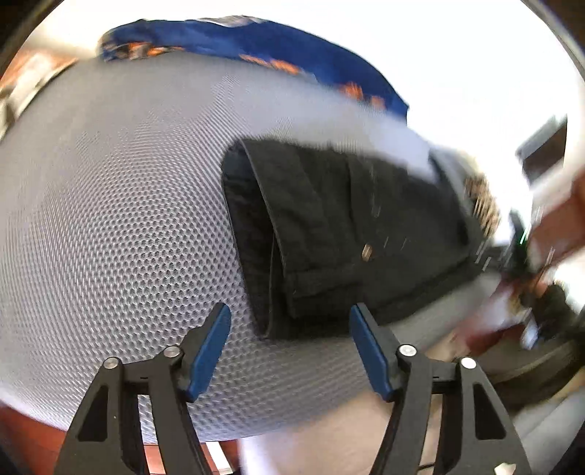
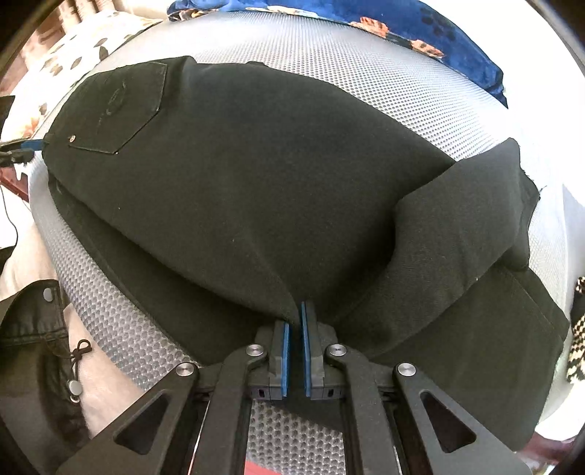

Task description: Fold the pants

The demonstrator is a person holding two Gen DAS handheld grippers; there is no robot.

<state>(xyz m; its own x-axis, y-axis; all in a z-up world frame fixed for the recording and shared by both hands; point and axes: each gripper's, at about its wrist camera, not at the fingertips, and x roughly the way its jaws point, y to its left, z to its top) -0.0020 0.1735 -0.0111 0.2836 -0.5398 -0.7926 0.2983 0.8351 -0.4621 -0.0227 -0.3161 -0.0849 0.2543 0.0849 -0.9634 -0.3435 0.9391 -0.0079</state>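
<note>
Pants [image 2: 256, 190], one black pair, lie ahead of my right tool [image 2: 295, 329] on the grey mesh surface [image 2: 420, 91], long axis running left to right, the pocketed seat end to my left and one leg end doubled back at right. My right tool is pinched nearly closed on a fold of the near edge. My left tool [image 1: 290, 325] hangs wide open, gripping nothing, waistband end just ahead. One blue patterned cloth [image 2: 438, 33] lies beyond.

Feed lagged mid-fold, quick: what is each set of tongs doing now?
Left tongs: open, holding nothing, near the black pants.
Right tongs: shut on a pinch of the pants' fabric.
</note>
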